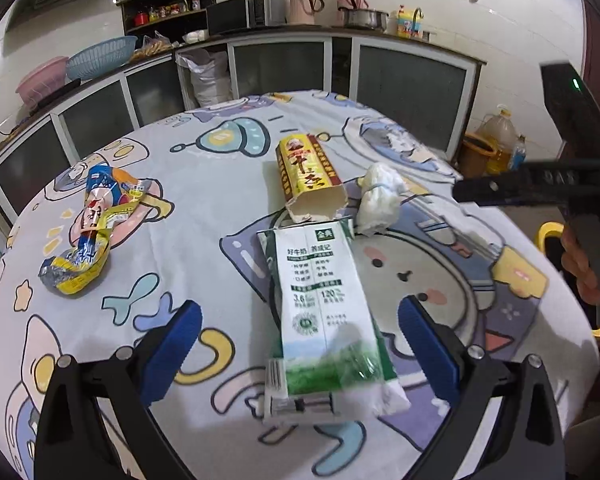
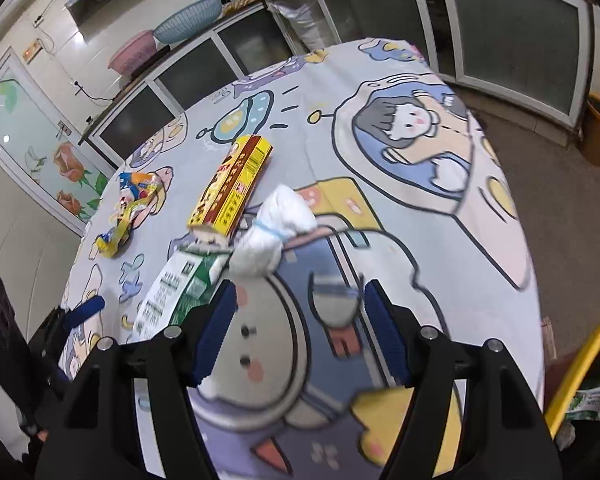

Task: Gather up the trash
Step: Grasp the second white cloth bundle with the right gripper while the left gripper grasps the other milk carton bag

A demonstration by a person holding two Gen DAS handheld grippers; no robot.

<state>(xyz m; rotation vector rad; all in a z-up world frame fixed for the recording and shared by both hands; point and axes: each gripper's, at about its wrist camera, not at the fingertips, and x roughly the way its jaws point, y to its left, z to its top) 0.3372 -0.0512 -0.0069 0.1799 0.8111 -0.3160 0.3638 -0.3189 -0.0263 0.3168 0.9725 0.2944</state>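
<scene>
Round table [image 1: 204, 200] under cartoon-print cloth. Four trash items on top:
- flattened green-white milk carton [image 1: 324, 320], near centre, between blue pads of left gripper [image 1: 300, 344]; jaws wide apart, pads clear of carton, nothing gripped.
- yellow-red box [image 1: 310, 176], open end touching carton's far end.
- white wad tied with band [image 1: 380, 198], just beside box.
- crumpled yellow-blue wrapper [image 1: 94, 236], well apart, leftward.

Right gripper [image 2: 300, 332]: jaws parted, empty, over bare cloth, wad just beyond tips.

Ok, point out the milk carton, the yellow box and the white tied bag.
milk carton [image 1: 320, 300], left wrist view, middle of its printed face.
yellow box [image 1: 308, 168], left wrist view, top face.
white tied bag [image 2: 274, 232], right wrist view, near its tied waist.
</scene>
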